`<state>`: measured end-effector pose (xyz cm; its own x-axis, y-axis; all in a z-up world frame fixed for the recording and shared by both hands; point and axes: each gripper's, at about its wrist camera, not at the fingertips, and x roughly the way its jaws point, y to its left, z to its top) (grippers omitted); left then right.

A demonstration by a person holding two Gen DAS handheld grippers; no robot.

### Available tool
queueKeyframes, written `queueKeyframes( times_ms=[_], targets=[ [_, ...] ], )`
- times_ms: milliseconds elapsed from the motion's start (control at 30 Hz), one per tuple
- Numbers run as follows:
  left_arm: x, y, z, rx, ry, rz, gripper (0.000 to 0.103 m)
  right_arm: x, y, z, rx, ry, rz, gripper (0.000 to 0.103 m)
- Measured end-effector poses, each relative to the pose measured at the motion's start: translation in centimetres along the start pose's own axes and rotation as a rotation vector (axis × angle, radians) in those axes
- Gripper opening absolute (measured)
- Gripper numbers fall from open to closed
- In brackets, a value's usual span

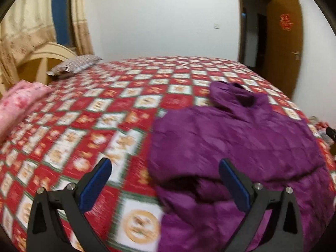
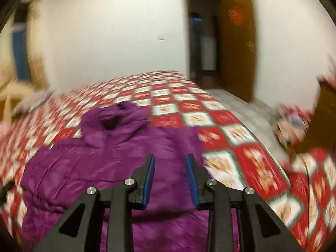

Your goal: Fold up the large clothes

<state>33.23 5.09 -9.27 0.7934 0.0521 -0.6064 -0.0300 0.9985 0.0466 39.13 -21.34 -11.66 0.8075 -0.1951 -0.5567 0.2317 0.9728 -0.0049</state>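
Purple jacket lying flat on the checked bedspread, hood away from both jaws.
Left gripper spread wide, empty, over its left edge; right gripper part-open, empty, above its body.

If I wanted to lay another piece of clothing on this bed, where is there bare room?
The widest free stretch of bedspread lies between the purple jacket, the pink bedding and the pillow. A narrower strip runs beyond the jacket's hood toward the door. The jacket's own side is crowded.
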Motion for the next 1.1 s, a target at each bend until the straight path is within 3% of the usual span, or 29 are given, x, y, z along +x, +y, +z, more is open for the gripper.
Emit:
queueKeyframes(
  times_ms=[167,333,400,533,633,800,933,967,1033,1100],
  targets=[
    [2.9,1.1,4.0,-0.034,0.007,0.050,0.103,6.0,2.8,0.6,-0.096,0.195,0.051,0.031],
    [6.0,1.1,6.0,-0.087,0.014,0.145,0.103,9.7,2.5,-1.8,-0.313,0.288,-0.087,0.031],
    [7.4,0.6,5.8,-0.112,0.040,0.141,0.103,9.9,1.2,-2.4,-0.311,0.287,-0.109,0.031],
    [11.2,-1.6,2.5,-0.016,0.142,0.218,0.098,10.8,-0.7,-2.9,-0.245,0.278,-0.113,0.031],
    [13.0,-1.9,-0.2,0.024,0.173,0.251,0.098,10.7,-0.7,-3.5,-0.267,0.251,-0.107,0.031],
    [13.8,-0.4,0.5,-0.033,0.230,0.183,0.103,11.2,-1.4,-2.9,-0.211,0.264,-0.050,0.032],
    [12.7,-0.2,2.6,-0.007,0.176,0.125,0.103,10.4,-2.1,-0.5,-0.111,0.291,0.024,0.036],
    [12.5,-0.1,4.1,-0.017,0.156,0.089,0.103,10.3,-2.1,0.2,-0.085,0.279,0.047,0.039],
    [12.7,-0.2,6.1,-0.038,0.151,0.027,0.103,10.8,-1.8,2.5,-0.030,0.272,0.106,0.059],
    [13.9,-1.2,8.8,-0.046,0.169,-0.068,0.103,12.6,-1.2,4.6,0.038,0.292,0.177,0.062]
  ],
)
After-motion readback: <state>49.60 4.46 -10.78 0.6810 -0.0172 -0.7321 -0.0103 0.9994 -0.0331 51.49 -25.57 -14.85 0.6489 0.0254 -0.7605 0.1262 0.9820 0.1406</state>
